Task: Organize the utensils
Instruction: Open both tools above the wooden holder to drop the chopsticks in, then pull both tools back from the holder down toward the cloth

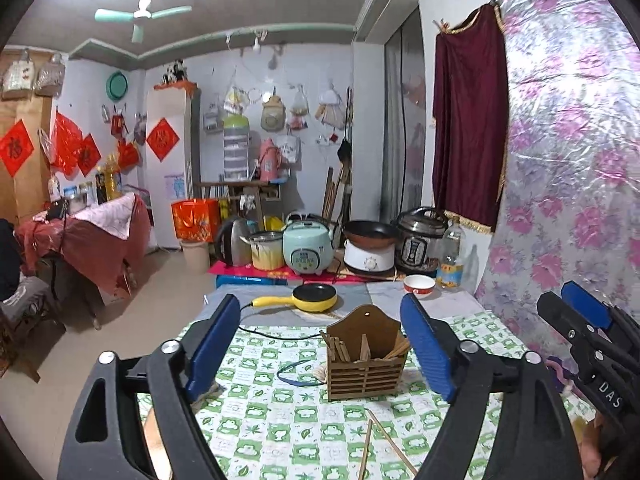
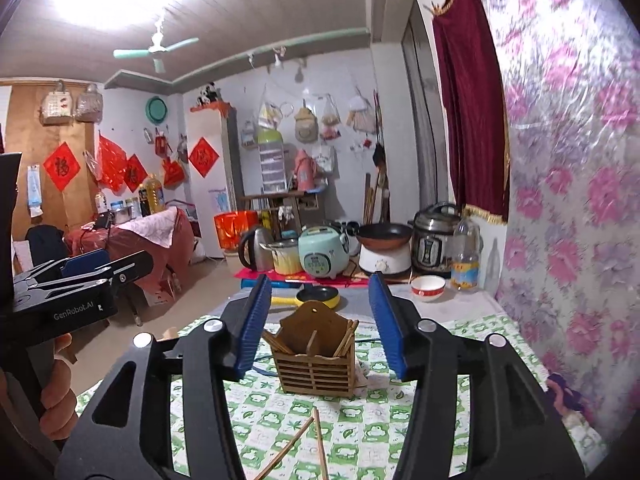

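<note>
Both your left gripper [image 1: 320, 350] and right gripper [image 2: 318, 330] stand wide and empty; loose chopsticks [image 2: 320, 446] lie below, nearer you than the wooden holder [image 2: 318, 364], long axes pointing toward it.

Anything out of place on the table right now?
Yes: loose chopsticks lie crossed on the checked tablecloth in front of the wooden holder, not in it with the others. Both grippers are open and empty.

The tablecloth [image 1: 280, 420] is checked green and white — the utensil holder [image 1: 366, 354] brown, the small pan [image 1: 314, 297] yellow, the pads [image 2: 252, 328] blue.
</note>
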Available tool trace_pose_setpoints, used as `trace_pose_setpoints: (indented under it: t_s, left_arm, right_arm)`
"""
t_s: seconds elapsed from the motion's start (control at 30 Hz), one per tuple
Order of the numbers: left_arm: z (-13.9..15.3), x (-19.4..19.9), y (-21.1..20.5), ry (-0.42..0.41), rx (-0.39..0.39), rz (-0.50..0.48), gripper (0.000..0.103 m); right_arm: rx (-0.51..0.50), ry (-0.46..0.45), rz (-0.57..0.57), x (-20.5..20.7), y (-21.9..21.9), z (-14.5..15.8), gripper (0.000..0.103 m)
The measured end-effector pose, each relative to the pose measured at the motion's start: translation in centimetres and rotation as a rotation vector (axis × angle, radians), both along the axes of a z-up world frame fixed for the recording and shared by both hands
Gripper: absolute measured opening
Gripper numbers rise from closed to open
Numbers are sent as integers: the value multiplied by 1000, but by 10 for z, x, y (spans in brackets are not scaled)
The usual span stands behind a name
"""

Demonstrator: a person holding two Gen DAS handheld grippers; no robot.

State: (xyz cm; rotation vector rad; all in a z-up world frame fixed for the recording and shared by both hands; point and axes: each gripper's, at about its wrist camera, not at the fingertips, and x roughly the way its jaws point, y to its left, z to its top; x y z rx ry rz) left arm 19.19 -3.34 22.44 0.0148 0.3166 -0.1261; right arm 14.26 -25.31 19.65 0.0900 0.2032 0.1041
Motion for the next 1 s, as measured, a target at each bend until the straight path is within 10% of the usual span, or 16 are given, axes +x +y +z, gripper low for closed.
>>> trace_pose_setpoints:
  t_s: [0.7, 1.0]
  left_arm:
    - [-29, -232, 32, -61, -77, -8, 97]
    - [-89, -245, 44, 51, -78, 18, 97]
  right_arm:
    - [-23, -95, -57, -217, 11, -29, 85]
    - [-92, -19, -113, -226, 11, -72, 87]
